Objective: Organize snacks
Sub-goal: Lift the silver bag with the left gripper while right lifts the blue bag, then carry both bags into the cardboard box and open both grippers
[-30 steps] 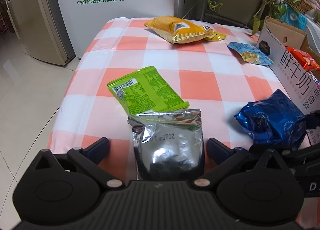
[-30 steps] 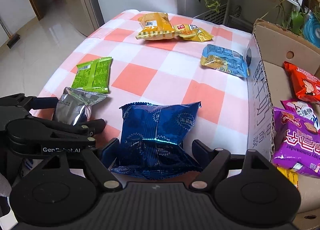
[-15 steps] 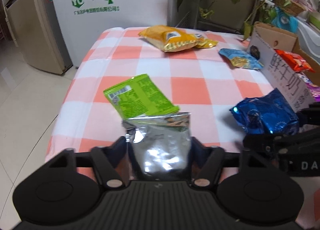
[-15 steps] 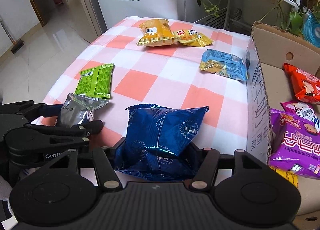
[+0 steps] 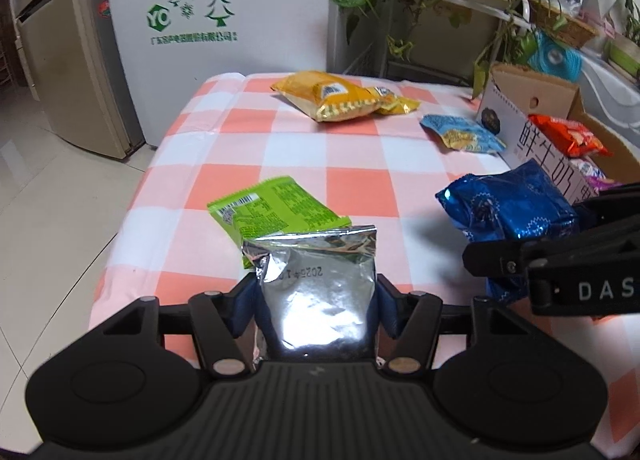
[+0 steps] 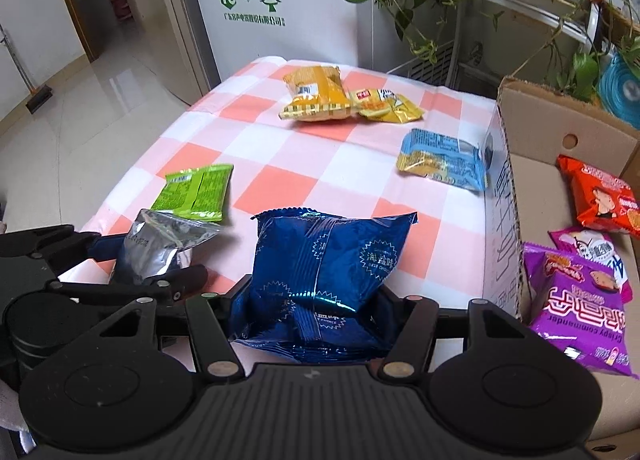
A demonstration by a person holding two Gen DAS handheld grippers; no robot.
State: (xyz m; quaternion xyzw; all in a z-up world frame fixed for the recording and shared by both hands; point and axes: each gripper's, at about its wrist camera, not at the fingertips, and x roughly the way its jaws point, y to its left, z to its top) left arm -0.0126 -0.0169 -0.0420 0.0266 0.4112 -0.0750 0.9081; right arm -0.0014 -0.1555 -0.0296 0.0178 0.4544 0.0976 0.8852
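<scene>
Since the earlier frame both packets have risen off the checked table (image 5: 352, 196). The left gripper (image 5: 316, 300) clamps the silver packet (image 5: 320, 284); its lower end is hidden behind the gripper body. The right gripper (image 6: 316, 300) clamps the blue packet (image 6: 324, 264), near the cardboard box (image 6: 508, 244) at right, whose far edge is cut off.

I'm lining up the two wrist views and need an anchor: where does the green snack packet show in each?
Left wrist: the green snack packet lies left of centre, just beyond the silver packet held in the left claw.
Right wrist: the green snack packet lies at left, beyond that silver packet.
Shared landmark: the cardboard box at the table's right edge.
</scene>
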